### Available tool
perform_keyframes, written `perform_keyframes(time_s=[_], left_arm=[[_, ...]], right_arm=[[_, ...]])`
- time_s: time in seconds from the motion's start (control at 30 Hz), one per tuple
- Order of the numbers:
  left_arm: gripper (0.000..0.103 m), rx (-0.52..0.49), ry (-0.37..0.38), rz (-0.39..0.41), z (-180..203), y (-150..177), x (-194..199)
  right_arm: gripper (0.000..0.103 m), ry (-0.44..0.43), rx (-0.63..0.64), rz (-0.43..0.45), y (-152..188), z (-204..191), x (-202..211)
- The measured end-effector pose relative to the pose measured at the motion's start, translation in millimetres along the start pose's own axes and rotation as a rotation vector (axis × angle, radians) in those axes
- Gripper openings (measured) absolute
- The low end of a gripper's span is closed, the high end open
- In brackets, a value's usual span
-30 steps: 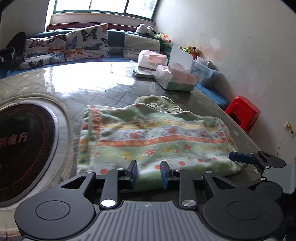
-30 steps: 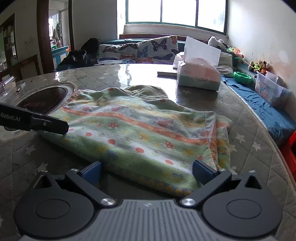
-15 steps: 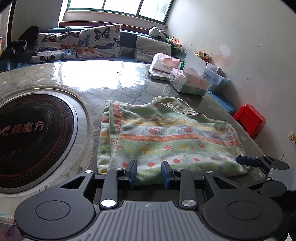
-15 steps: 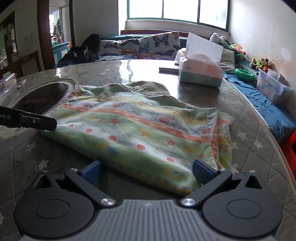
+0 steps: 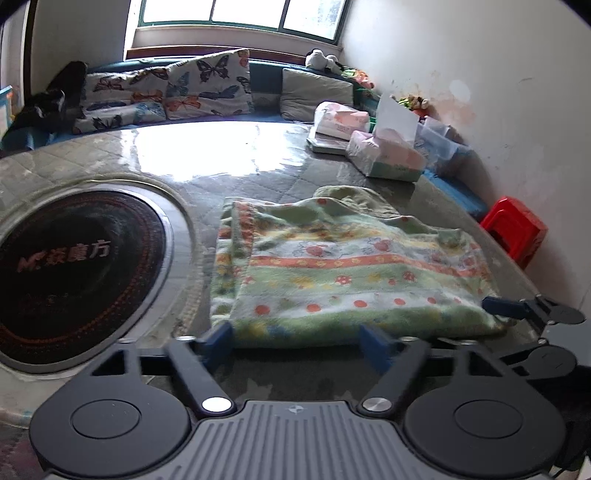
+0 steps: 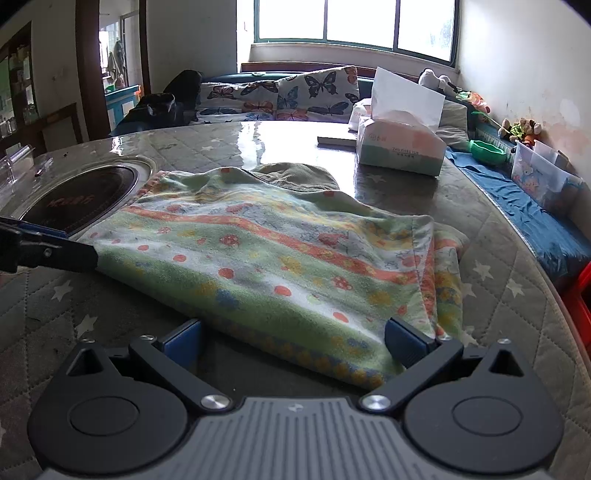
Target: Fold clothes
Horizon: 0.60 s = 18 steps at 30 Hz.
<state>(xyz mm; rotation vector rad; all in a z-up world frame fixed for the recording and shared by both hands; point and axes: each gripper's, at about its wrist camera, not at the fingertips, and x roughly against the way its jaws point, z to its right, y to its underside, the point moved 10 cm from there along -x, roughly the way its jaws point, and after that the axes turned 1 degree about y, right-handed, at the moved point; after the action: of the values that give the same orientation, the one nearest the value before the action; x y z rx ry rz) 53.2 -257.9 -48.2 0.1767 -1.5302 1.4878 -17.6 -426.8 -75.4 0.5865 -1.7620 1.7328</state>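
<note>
Your light is daylight from the window (image 6: 354, 27) at the back of the room, blown out to plain white in both views. It throws a broad white glare across the glossy counter (image 5: 207, 147), washing out the quilted pattern there (the right wrist view shows a narrower streak). Nearer you, the scene is dimmer, and the folded blanket (image 6: 280, 258) casts a soft dark shadow along its near edge. In the left wrist view the left gripper (image 5: 299, 341) has smeared, blurred blue fingertips, and the blanket's near hem looks soft. Both fisheye frames bend straight lines near the rim and go black at the corners.
</note>
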Motion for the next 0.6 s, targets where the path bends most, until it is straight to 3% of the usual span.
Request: perform_keyframes(time_s=[0.17,0.6], left_arm=[[0.102,-0.003,-0.023,-0.017,-4,5,1],[0.103,0.049,-0.040,-0.096,-16,18,-6]], right_arm=[[0.103,0.001,0.001,0.000,0,0,0],[0.103,0.006,0.000,-0.003,0,0,-1]])
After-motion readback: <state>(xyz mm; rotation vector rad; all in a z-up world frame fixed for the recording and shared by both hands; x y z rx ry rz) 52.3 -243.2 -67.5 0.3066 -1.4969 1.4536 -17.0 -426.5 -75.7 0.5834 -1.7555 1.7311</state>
